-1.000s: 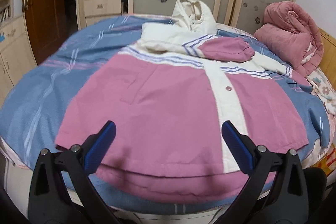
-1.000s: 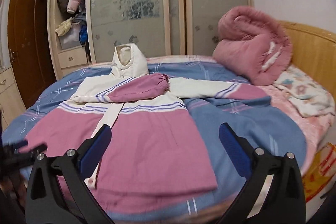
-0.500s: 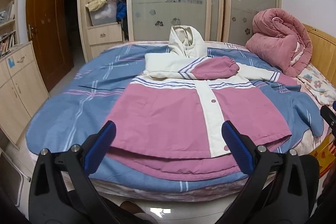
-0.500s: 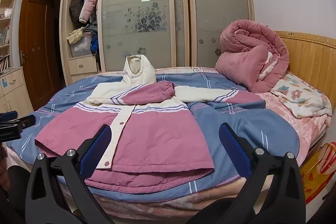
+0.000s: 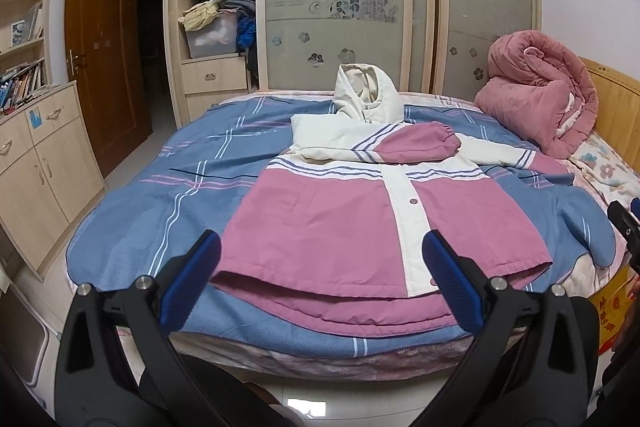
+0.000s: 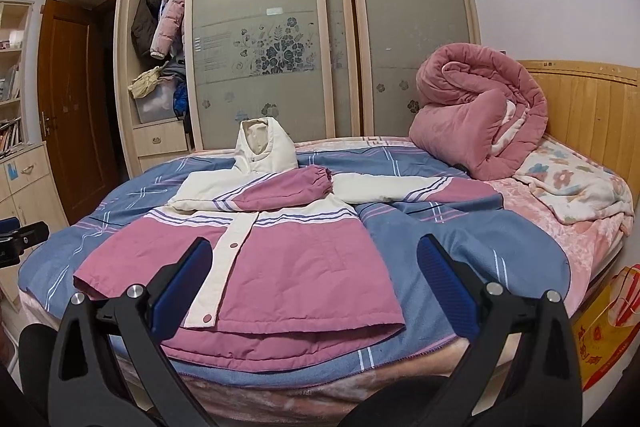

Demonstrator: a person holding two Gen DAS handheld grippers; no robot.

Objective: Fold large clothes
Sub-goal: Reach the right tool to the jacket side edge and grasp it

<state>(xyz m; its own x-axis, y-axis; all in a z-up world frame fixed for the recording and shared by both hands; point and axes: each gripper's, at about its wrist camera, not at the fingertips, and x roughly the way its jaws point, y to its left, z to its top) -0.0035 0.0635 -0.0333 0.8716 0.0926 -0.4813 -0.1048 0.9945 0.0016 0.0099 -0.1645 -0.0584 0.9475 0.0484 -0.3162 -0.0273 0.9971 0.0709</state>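
A pink and cream hooded jacket [image 5: 340,227] [image 6: 288,267] lies front-up on the bed, hood [image 5: 366,93] [image 6: 264,147] toward the wardrobe. One sleeve [image 5: 416,146] [image 6: 284,189] is folded across the chest. The other sleeve [image 6: 416,187] [image 5: 500,153] stretches out to the right. My left gripper [image 5: 320,283] hangs open in front of the jacket's hem, holding nothing. My right gripper [image 6: 314,287] is open too, back from the hem on the right side. In the right wrist view the left gripper [image 6: 18,241] shows at the far left edge.
The jacket rests on a blue striped bedspread [image 5: 168,187] [image 6: 460,251]. A rolled pink quilt [image 5: 544,99] [image 6: 480,115] and a floral blanket [image 6: 572,183] sit near the wooden headboard [image 6: 592,107]. A wardrobe [image 5: 340,7], a door [image 5: 104,51] and low cabinets [image 5: 40,163] stand behind and left.
Both grippers have pulled back and risen from the jacket's hem, so the whole bed and room show. The jacket lies as before.
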